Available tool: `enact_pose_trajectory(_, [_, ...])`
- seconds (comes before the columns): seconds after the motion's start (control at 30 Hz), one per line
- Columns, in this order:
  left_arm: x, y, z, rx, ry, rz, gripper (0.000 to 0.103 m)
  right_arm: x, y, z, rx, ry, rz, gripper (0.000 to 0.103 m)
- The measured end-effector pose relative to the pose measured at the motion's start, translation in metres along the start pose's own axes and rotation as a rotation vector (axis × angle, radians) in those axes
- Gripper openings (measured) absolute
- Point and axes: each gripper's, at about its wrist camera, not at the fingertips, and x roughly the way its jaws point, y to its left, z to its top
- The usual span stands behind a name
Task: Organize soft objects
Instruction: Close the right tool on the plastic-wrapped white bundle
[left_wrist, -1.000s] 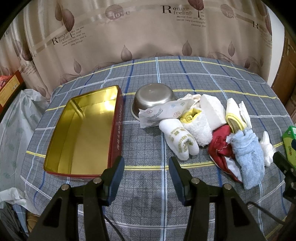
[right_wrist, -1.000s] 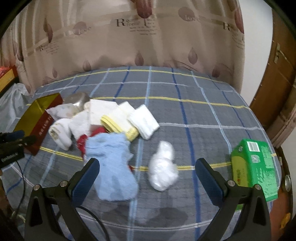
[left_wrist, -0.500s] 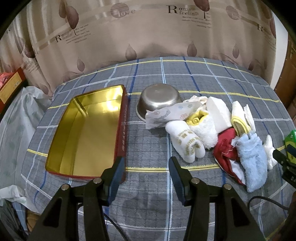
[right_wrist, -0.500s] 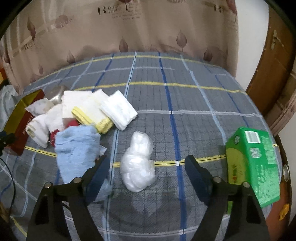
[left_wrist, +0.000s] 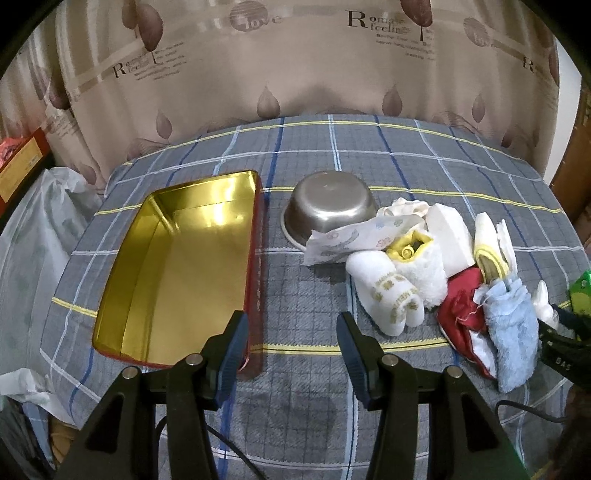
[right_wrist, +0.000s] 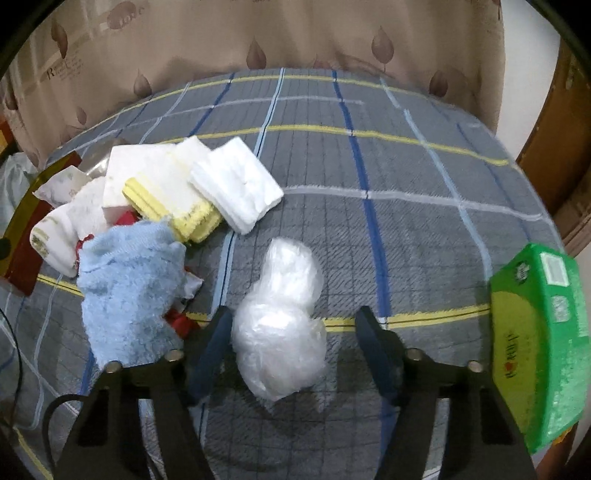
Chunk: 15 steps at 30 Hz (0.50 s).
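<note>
A pile of soft things lies on the checked tablecloth: a white sock (left_wrist: 388, 295), a fluffy white cloth (left_wrist: 424, 273), a red cloth (left_wrist: 461, 302), a blue towel (left_wrist: 511, 328) (right_wrist: 129, 288), yellow-edged sponges (right_wrist: 177, 206) and a white folded pad (right_wrist: 236, 188). A crumpled clear plastic bag (right_wrist: 284, 317) lies between the fingers of my open right gripper (right_wrist: 295, 343). My left gripper (left_wrist: 291, 347) is open and empty, just right of the near corner of an open gold tin (left_wrist: 177, 266).
An upturned steel bowl (left_wrist: 328, 210) stands behind the pile. A green box (right_wrist: 539, 325) sits at the table's right edge. A curtain hangs behind the round table. White plastic bags (left_wrist: 33, 229) hang off the left side.
My right gripper has moved forward and down so the plastic bag now sits between its narrowed fingers. My left gripper has drifted slightly left and stays open.
</note>
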Motion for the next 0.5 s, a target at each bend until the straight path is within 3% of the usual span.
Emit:
enact_pose_trajectory(0.1, [0.002,-0.004,0.004,0.013,0.010,-0.020,0.051,0.003,-0.002,-0.002,0.018,0.012,0.021,0.050])
enact_pose_trajectory(0.2, [0.003,-0.013,0.006,0.044,0.015,-0.028,0.051,0.000,-0.001,-0.002,0.013,0.000,0.022,0.035])
enact_pose_trajectory(0.5, [0.010,-0.028,0.024,0.021,0.094,-0.244,0.051,-0.004,-0.005,-0.001,0.041,-0.008,0.053,0.034])
